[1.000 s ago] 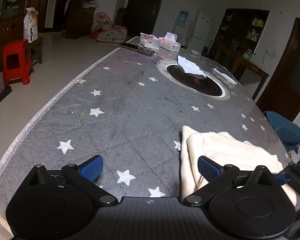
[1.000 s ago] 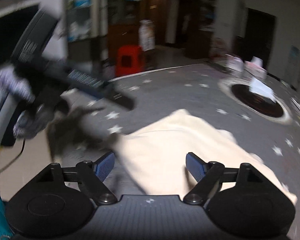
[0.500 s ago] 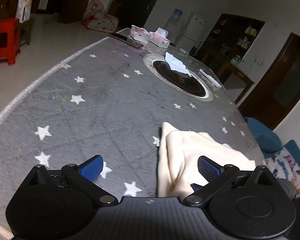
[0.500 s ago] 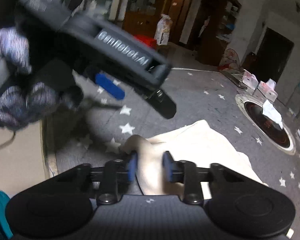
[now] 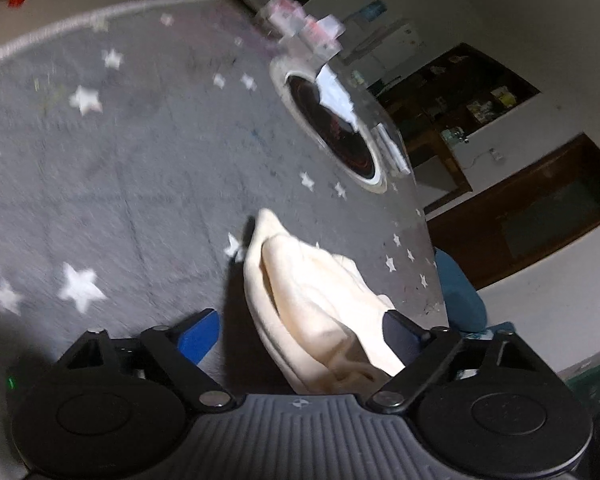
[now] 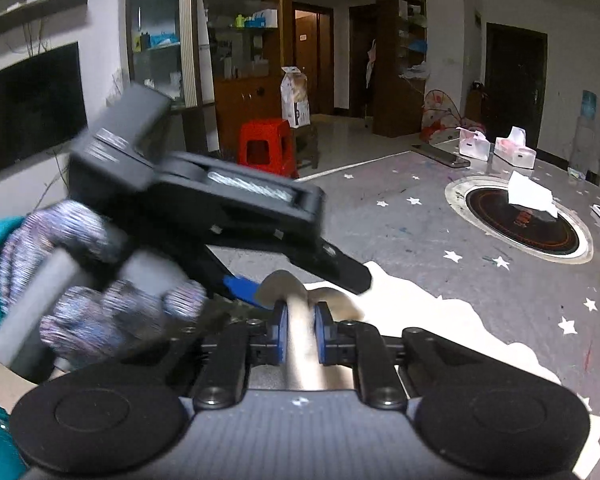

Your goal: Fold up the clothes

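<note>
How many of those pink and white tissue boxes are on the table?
2. One tissue box and a second tissue box sit side by side at the far end of the table, beyond the round black hob. None looks hidden.

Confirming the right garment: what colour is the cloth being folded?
Plain cream garment, no pattern; clearest in the left wrist view.

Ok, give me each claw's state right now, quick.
Left claw: open, cream garment lying between its fingers, not pinched.
Right claw: shut on a fold of the cream garment.
</note>
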Demonstrator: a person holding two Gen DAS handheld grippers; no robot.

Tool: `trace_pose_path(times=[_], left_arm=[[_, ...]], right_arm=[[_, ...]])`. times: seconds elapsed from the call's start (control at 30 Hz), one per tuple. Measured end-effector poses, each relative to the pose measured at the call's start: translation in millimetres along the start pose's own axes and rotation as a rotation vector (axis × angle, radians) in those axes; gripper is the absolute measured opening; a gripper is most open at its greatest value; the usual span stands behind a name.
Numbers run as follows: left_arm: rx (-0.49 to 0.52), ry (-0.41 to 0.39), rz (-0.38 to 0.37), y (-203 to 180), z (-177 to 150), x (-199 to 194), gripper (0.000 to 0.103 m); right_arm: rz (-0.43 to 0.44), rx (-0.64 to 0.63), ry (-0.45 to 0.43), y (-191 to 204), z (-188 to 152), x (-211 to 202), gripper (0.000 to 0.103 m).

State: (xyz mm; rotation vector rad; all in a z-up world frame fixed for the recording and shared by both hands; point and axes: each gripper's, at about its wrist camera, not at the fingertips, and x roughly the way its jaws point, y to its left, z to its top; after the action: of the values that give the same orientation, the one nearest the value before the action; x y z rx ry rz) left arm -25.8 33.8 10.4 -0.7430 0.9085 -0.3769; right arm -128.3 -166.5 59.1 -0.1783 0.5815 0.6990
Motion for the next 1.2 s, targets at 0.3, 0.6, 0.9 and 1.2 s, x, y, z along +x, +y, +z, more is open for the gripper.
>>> trace_pose_path(times=[0.3, 0.6, 0.9, 1.2], left_arm=[[-0.047, 0.036, -0.024, 10.1, -1.1, 18.3, 0.024], [0.037, 0.033, 0.014, 4.9, -1.8, 19.6, 0.017], [0.128, 0.022, 0.062, -6.5, -3.2, 22.7, 0.017], [0.196, 0.02, 0.108, -16.0, -2.3, 26.2, 0.017]], right_arm=[[0.037, 0.045, -0.006, -7.1, -14.1, -10.2, 0.016], [-0.108, 0.183, 0.003, -53.5, -40.4, -37.1, 0.028], [-0.389, 0.389, 0.027, -132.4, -75.5, -71.6, 0.043], [-0.362, 0.546, 0.028, -167.4, -92.3, -54.1, 0.04]])
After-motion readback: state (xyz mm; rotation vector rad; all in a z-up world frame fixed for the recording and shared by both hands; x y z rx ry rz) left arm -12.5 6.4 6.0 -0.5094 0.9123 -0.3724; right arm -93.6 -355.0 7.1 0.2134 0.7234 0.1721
